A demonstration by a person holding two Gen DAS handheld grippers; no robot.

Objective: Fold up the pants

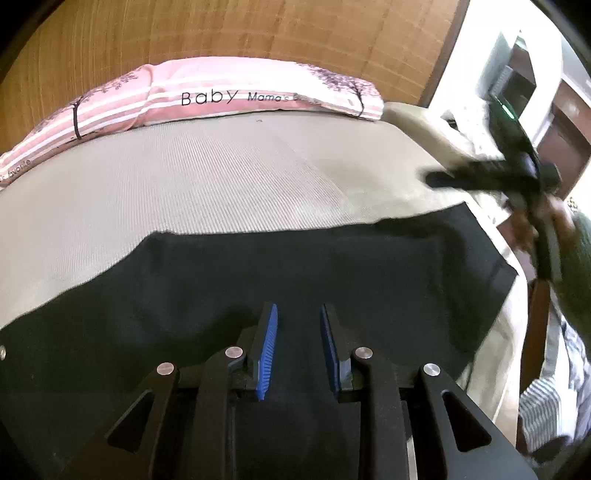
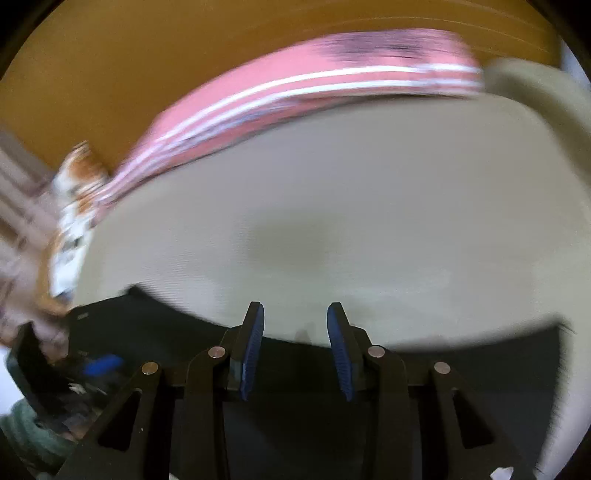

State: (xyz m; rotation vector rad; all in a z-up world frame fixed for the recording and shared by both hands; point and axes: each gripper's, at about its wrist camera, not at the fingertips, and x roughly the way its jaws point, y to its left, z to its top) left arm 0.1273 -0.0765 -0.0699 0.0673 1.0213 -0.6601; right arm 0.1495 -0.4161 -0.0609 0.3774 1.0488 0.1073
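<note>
Black pants lie flat on a beige bed sheet, filling the lower half of the left wrist view. My left gripper is open and empty just above the pants. My right gripper is open and empty over the pants' far edge; that view is motion-blurred. The right gripper also shows in the left wrist view at the right, blurred, above the sheet near the pants' far right corner. The left gripper shows at the lower left of the right wrist view.
A pink striped pillow lies along the wooden headboard at the far side of the bed. A beige pillow sits at the right. The bed's right edge drops off near striped cloth.
</note>
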